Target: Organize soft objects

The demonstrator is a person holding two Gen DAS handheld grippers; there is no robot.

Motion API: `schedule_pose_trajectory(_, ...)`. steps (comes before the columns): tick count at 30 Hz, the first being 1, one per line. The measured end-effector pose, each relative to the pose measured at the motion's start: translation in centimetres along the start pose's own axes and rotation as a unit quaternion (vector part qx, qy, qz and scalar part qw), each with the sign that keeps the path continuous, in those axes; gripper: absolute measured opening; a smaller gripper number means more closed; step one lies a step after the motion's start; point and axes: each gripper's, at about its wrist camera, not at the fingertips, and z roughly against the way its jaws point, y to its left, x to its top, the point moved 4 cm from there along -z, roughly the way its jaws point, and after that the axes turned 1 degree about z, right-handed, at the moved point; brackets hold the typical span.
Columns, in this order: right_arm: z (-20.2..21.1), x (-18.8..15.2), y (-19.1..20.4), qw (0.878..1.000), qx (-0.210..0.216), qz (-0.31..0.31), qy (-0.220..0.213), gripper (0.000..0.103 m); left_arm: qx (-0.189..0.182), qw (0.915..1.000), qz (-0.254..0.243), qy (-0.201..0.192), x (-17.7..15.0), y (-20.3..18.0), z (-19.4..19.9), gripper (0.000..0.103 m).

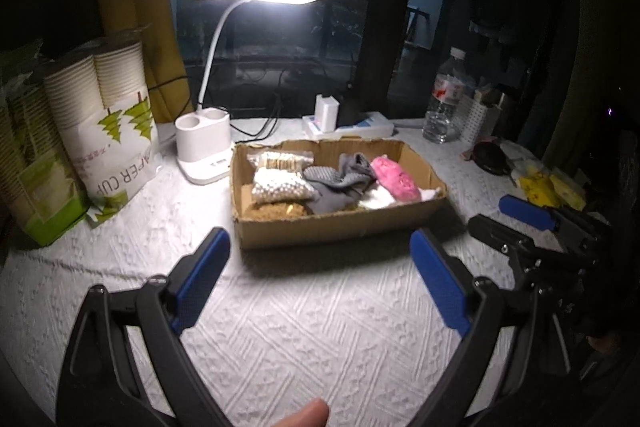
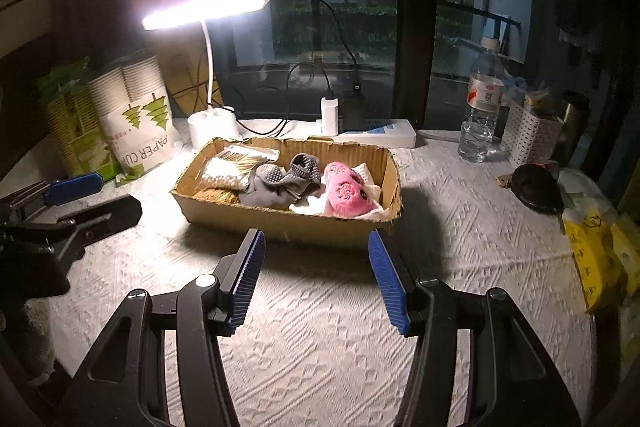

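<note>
A shallow cardboard box [image 1: 340, 231] [image 2: 280, 223] sits mid-table on a white textured cloth. Inside lie a pink fuzzy item [image 1: 394, 179] [image 2: 346, 193], grey dotted socks [image 1: 340, 183] [image 2: 280, 179], a white beaded pouch [image 1: 280, 187] [image 2: 224, 171], a brown piece [image 1: 276, 211] and white fabric [image 1: 376, 201]. My left gripper [image 1: 320, 267] is open and empty, hovering just before the box's near wall. My right gripper [image 2: 316, 267] is open and empty, also just short of the box. Each gripper shows in the other's view, the right [image 1: 520, 215] and the left [image 2: 80, 195].
A lit desk lamp [image 1: 204, 147] stands behind the box. Paper cup sleeves [image 1: 116, 131] stand at the left. A power strip [image 1: 348, 125], water bottle [image 1: 444, 99], white perforated basket [image 2: 528, 135], dark round object [image 2: 536, 187] and yellow packets [image 2: 596, 259] are at the back and right.
</note>
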Motion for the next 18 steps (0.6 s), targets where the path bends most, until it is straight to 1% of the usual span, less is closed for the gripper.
schedule_pose_trajectory(7,2.0,-0.9,0.8,1.0,-0.003,0.004,-0.009,0.057,0.007,0.9998,-0.011,-0.015,-1.6,-0.9,1.8,0.093)
schedule_pose_trajectory(11,3.4,-1.3,1.3,1.0,-0.006,0.006,-0.017,0.057,0.006,0.9998,-0.012,-0.013,-2.4,-1.3,2.7,0.093)
schedule_pose_trajectory(13,4.3,-1.5,1.4,1.0,-0.009,0.004,-0.022,0.06,0.008,0.9997,-0.016,-0.018,-2.6,-1.6,3.4,0.093)
schedule_pose_trajectory(14,4.6,-1.5,1.4,1.0,-0.01,0.003,-0.025,0.064,0.008,0.9996,-0.018,-0.021,-2.6,-1.7,3.7,0.093)
schedule_pose_trajectory(15,5.1,-1.5,1.4,1.0,-0.011,0.003,-0.029,0.066,0.01,0.9994,-0.02,-0.025,-2.5,-1.8,4.1,0.093)
schedule_pose_trajectory(18,6.5,-1.4,1.3,0.999,-0.019,0.003,-0.041,0.07,0.008,0.9989,-0.024,-0.041,-2.0,-2.2,5.3,0.093)
